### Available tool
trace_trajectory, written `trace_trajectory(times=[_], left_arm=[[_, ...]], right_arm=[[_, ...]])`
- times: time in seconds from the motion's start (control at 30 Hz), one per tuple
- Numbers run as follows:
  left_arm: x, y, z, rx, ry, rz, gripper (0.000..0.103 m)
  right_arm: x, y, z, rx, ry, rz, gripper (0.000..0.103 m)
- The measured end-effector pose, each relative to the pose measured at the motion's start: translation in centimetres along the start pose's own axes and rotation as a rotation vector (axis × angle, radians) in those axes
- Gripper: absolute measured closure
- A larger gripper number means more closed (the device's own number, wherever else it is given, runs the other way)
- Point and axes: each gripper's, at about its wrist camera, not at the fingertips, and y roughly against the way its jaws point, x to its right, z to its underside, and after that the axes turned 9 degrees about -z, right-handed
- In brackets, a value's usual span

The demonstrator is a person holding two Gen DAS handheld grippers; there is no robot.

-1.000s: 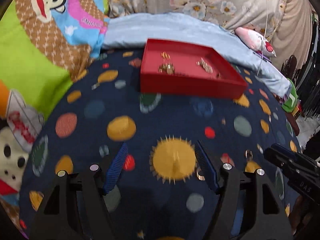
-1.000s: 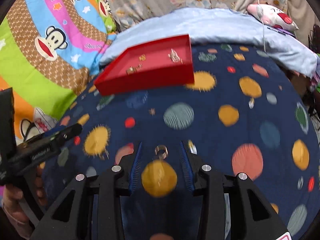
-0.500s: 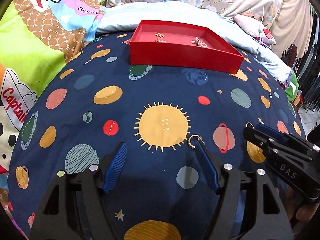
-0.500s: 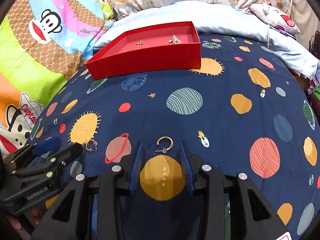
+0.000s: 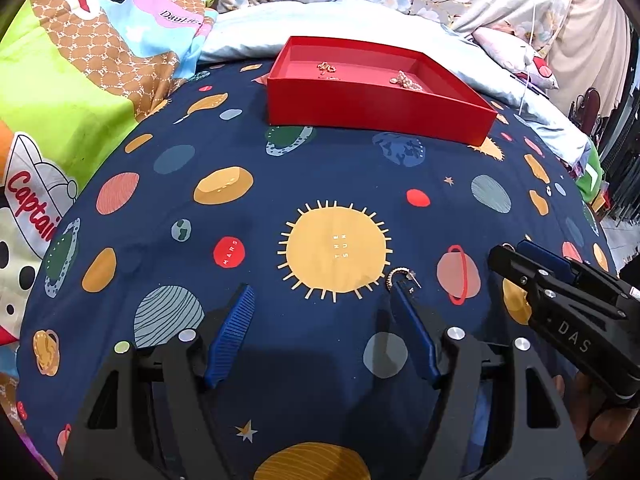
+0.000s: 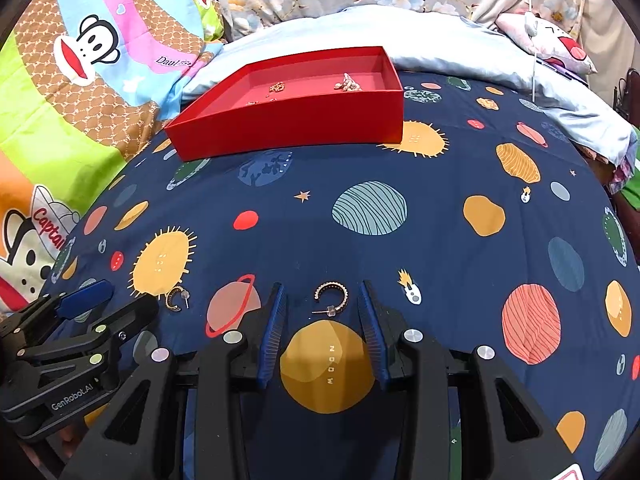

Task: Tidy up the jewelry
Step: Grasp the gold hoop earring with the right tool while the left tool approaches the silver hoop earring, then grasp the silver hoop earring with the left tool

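Since the blurred view a second ago, both tongs have dropped nearer the bedspread. The right tongs gape, empty, around a hoop earring, its post pointing toward 8 o'clock. The left tongs spread wide, empty; a second earring lies at their right fingertip. The red tray sits at 12 o'clock.

My blue ribbed fingertips sit on black frames above a navy bedsheet printed with orange, red and teal planets, a gold hoop earring near its edge and a red tray beyond.
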Motion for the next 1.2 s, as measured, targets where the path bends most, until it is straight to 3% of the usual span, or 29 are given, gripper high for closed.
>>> trace_trajectory(times=[0.4, 0.6, 1.1, 1.2], left_arm=[[0.8, -0.2, 0.2, 0.004, -0.024, -0.007, 0.031], [1.0, -0.2, 0.2, 0.005, -0.030, -0.011, 0.031], [3.0, -0.6, -0.2, 0.026, -0.061, -0.020, 0.031], [3.5, -0.7, -0.4, 0.032, -0.067, -0.016, 0.035]], right_arm=[[0.1, -0.2, -0.1, 0.003, -0.004, 0.010, 0.069], [0.7, -0.1, -0.2, 0.010, -0.032, 0.032, 0.085], [1.5, 1.1, 0.8, 0.020, -0.060, 0.011, 0.086], [1.5, 0.9, 0.8, 0.019, -0.059, 0.014, 0.086]])
